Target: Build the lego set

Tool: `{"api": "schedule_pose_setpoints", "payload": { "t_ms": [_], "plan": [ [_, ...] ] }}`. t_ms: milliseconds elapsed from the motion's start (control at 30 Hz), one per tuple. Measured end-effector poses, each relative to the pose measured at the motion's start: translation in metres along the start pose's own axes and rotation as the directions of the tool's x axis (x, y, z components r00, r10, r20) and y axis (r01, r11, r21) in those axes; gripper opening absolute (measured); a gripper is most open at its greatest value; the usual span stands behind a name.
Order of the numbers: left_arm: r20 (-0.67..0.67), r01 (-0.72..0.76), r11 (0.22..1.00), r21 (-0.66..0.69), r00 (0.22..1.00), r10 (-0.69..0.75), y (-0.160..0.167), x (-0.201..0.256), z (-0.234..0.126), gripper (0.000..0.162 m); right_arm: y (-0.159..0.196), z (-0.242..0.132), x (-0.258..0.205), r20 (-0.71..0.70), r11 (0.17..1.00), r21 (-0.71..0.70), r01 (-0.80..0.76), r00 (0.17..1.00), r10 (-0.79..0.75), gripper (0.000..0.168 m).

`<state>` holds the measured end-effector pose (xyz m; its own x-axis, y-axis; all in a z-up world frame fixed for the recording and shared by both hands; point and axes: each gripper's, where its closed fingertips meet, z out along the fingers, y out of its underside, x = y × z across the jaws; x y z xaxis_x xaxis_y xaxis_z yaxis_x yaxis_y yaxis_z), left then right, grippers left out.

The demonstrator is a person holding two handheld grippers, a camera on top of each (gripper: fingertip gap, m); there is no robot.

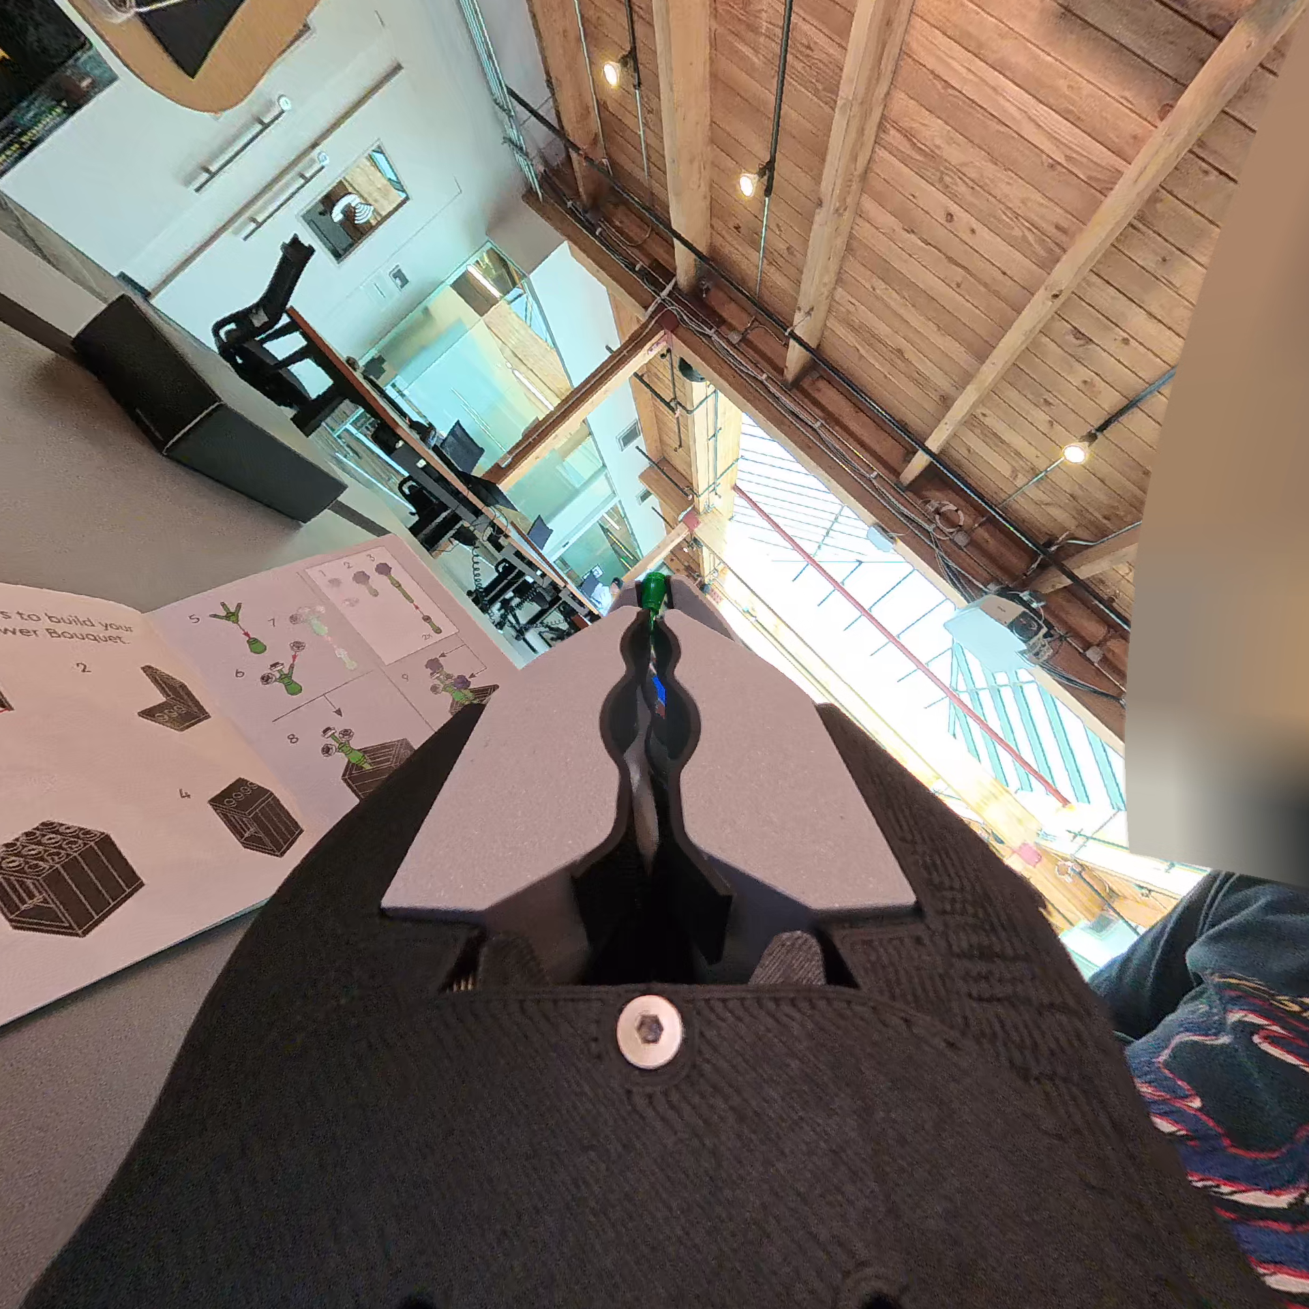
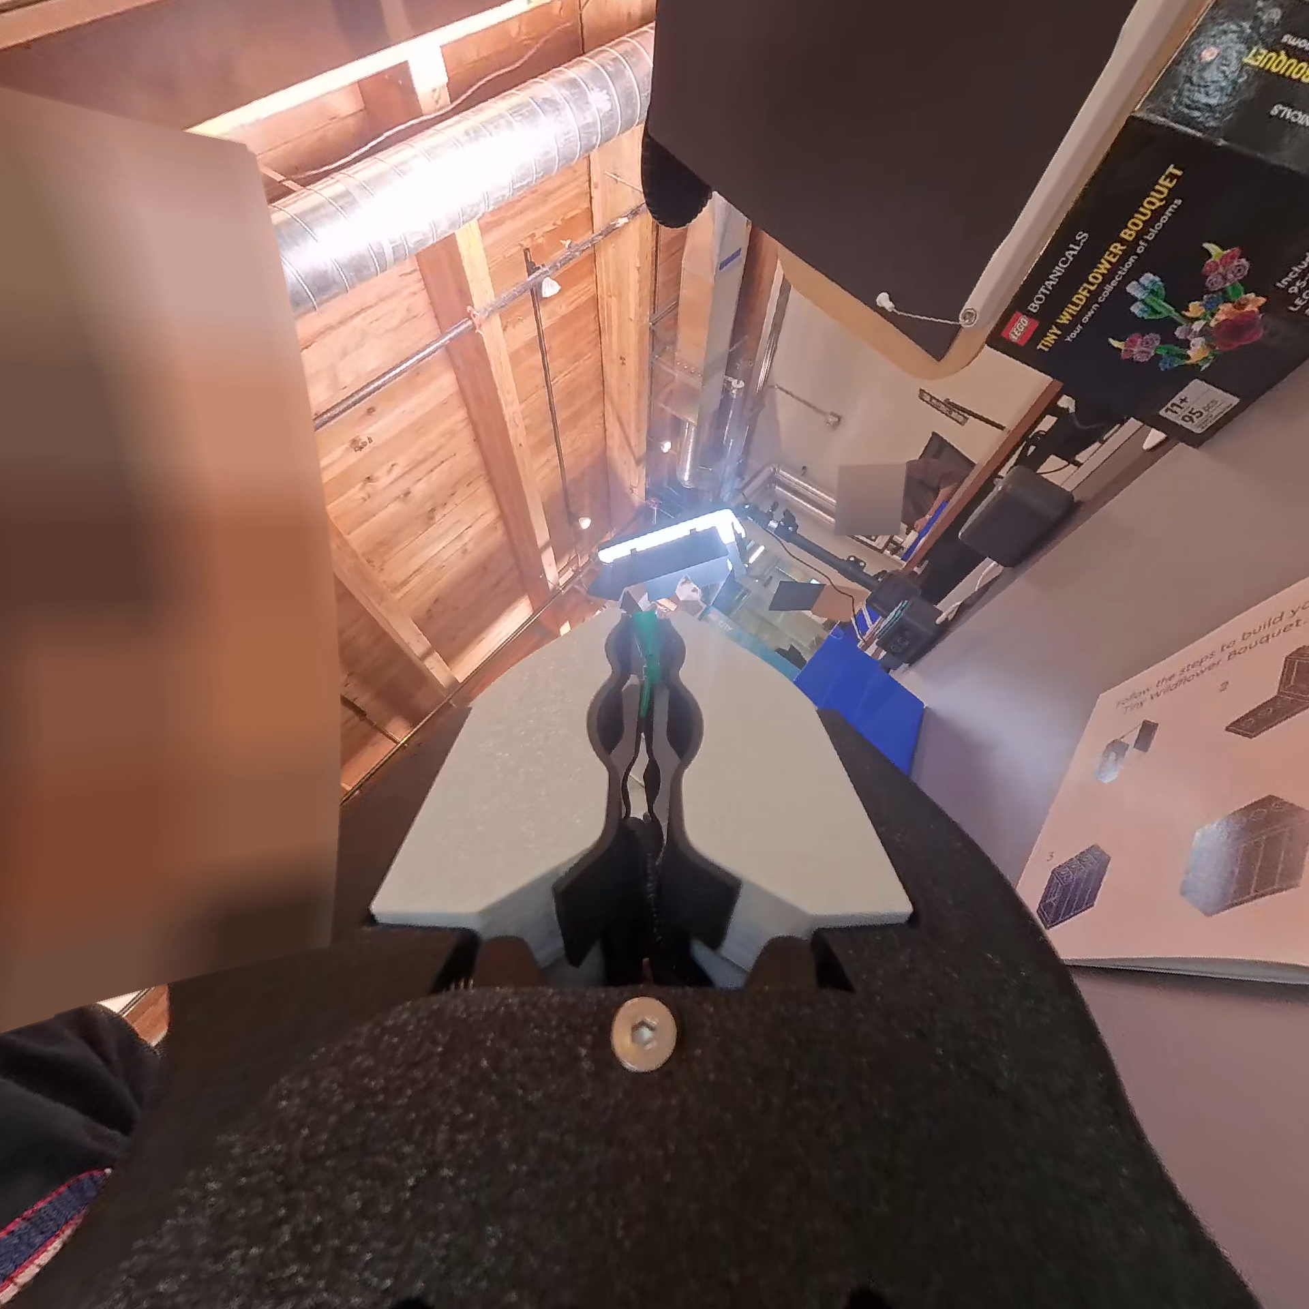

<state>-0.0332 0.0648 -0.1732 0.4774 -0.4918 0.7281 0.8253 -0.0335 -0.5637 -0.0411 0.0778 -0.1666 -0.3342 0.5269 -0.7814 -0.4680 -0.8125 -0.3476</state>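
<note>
In the left wrist view, the left tongs (image 1: 652,610) are pressed together on a small green piece (image 1: 654,590) poking out at their tips, raised above the tabletop (image 1: 106,510). An open booklet (image 1: 212,708) lies to their left.

In the right wrist view, the right tongs (image 2: 646,623) pinch what seems a green stem piece (image 2: 644,648). A booklet (image 2: 1169,814) and black box (image 2: 1169,283) sit to their right.
</note>
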Motion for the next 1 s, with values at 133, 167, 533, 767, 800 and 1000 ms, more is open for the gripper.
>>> {"api": "schedule_pose_setpoints", "payload": {
  "t_ms": [133,167,533,767,800,1000],
  "plan": [
    [0.002,0.005,1.0,0.021,1.0,-0.005,0.0,0.0,-0.002,0.0,0.002,0.001,0.0,-0.004,1.0,-0.02,-0.02,1.0,0.02,0.008],
    [0.001,0.002,1.0,0.029,1.0,-0.002,-0.001,0.0,-0.002,0.0,0.002,0.001,-0.001,0.001,0.999,-0.025,-0.021,1.0,0.022,0.008],
    [0.003,-0.028,0.993,0.116,1.0,0.028,-0.01,0.004,-0.004,0.001,0.004,0.0,-0.004,0.005,0.998,-0.057,-0.015,1.0,0.015,0.008],
    [0.024,-0.056,0.992,0.116,0.998,0.053,-0.01,0.003,-0.002,0.0,0.004,0.001,-0.004,-0.021,0.998,-0.063,0.004,1.0,-0.005,0.007],
    [0.02,-0.05,0.992,0.115,0.999,0.048,-0.009,0.003,-0.002,0.0,0.003,0.001,-0.004,-0.021,0.998,-0.064,0.0,1.0,-0.001,0.007],
    [-0.014,-0.036,0.995,0.088,0.999,0.038,-0.007,0.004,0.0,0.001,0.002,0.002,-0.006,0.005,0.997,-0.065,-0.035,0.999,0.036,0.008]
  ]
}}
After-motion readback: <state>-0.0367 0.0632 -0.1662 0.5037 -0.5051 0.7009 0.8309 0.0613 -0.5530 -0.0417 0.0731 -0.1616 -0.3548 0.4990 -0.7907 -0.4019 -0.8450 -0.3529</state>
